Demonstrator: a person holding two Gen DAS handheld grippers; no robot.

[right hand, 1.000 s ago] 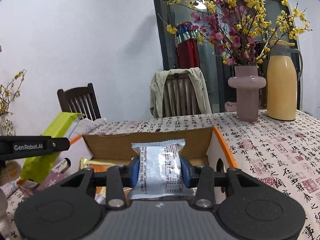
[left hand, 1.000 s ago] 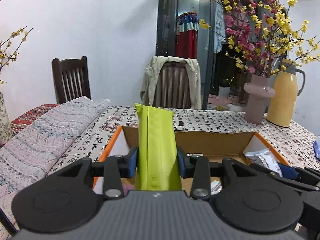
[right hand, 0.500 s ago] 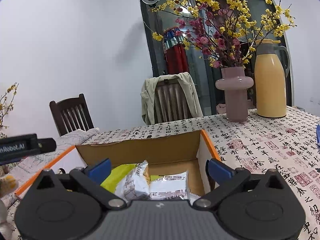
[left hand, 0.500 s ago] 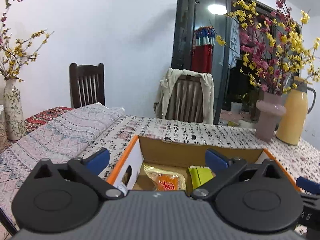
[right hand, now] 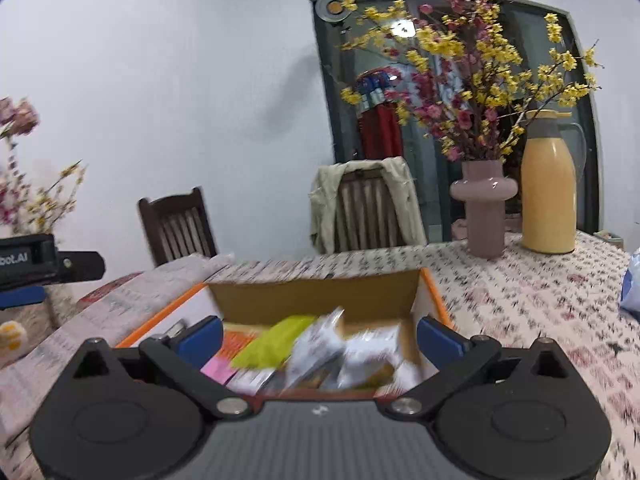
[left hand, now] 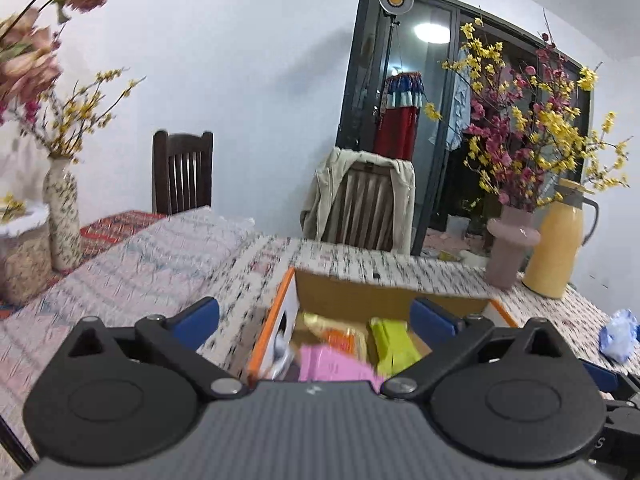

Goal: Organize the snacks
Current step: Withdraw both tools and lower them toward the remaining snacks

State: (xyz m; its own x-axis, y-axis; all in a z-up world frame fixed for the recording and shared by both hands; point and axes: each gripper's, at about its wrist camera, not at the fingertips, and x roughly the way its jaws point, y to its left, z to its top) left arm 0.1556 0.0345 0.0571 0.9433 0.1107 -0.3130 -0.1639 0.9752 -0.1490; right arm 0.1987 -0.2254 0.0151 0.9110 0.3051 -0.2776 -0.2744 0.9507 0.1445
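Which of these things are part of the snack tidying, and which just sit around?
Part of the job: cardboard box, green packet, silver packets, pink packet, both open tools.

Just around: yellow jug, pink vase, chairs.

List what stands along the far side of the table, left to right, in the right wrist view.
Dark wooden chair → chair draped with a beige jacket → pink vase of flowering branches → yellow thermos jug.
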